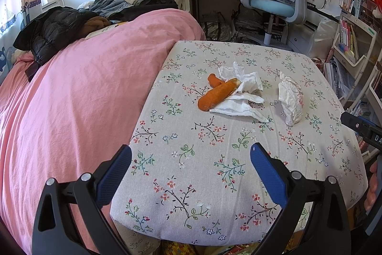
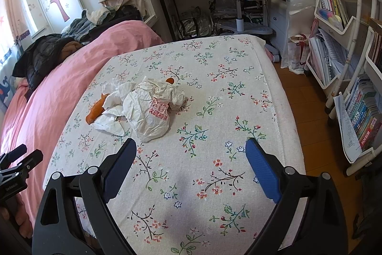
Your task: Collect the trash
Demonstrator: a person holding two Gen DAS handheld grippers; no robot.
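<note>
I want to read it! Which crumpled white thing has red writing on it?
The crumpled bag lying apart on the right of the pile; the white tissues beside the carrots are plain.
</note>
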